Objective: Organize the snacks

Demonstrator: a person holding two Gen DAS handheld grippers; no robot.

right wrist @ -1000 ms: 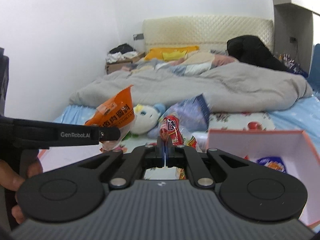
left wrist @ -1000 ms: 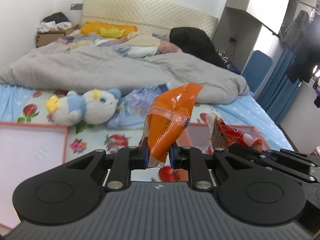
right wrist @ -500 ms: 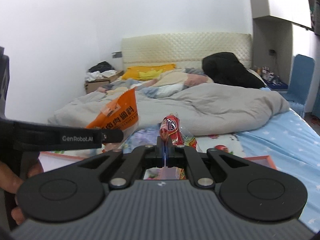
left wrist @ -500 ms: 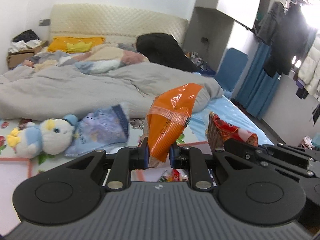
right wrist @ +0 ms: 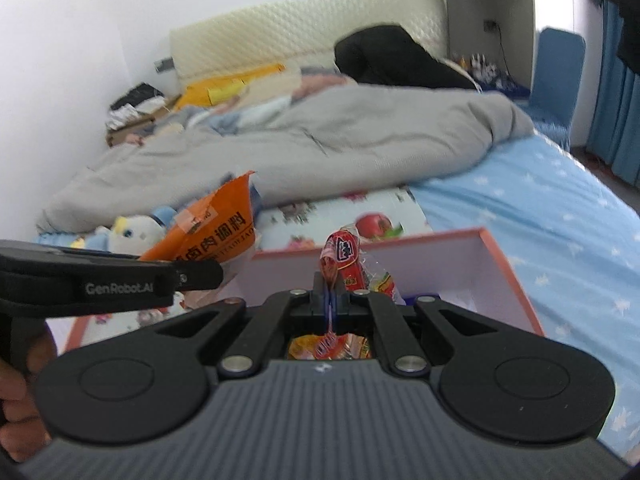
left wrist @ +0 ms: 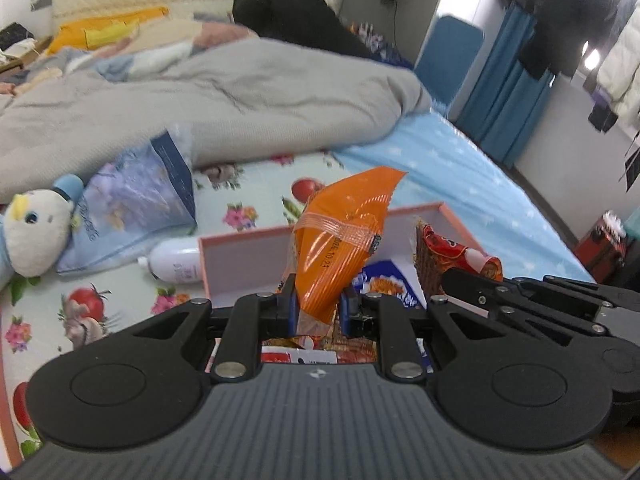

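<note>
My left gripper (left wrist: 318, 312) is shut on an orange snack packet (left wrist: 340, 240), which stands up between the pads. The same orange packet (right wrist: 212, 232) shows at the left of the right wrist view. My right gripper (right wrist: 329, 300) is shut on a red sausage packet (right wrist: 344, 256); that red packet (left wrist: 452, 256) appears to the right in the left wrist view. Both grippers hang over a pink-rimmed white box (left wrist: 240, 256), also seen as the box (right wrist: 500, 256) in the right wrist view. Several snack packets (left wrist: 384, 288) lie inside it.
The box sits on a flower-print sheet on a bed. A white bottle (left wrist: 176, 260), a blue bag (left wrist: 132, 208) and a plush toy (left wrist: 32, 224) lie left of it. A grey duvet (left wrist: 200, 104) covers the far bed. A hand (right wrist: 20, 400) holds the left gripper.
Both grippers have swung right and sunk, each keeping its packet. The pink-rimmed box has come in below them, and the plush toy has slid to the left edge.
</note>
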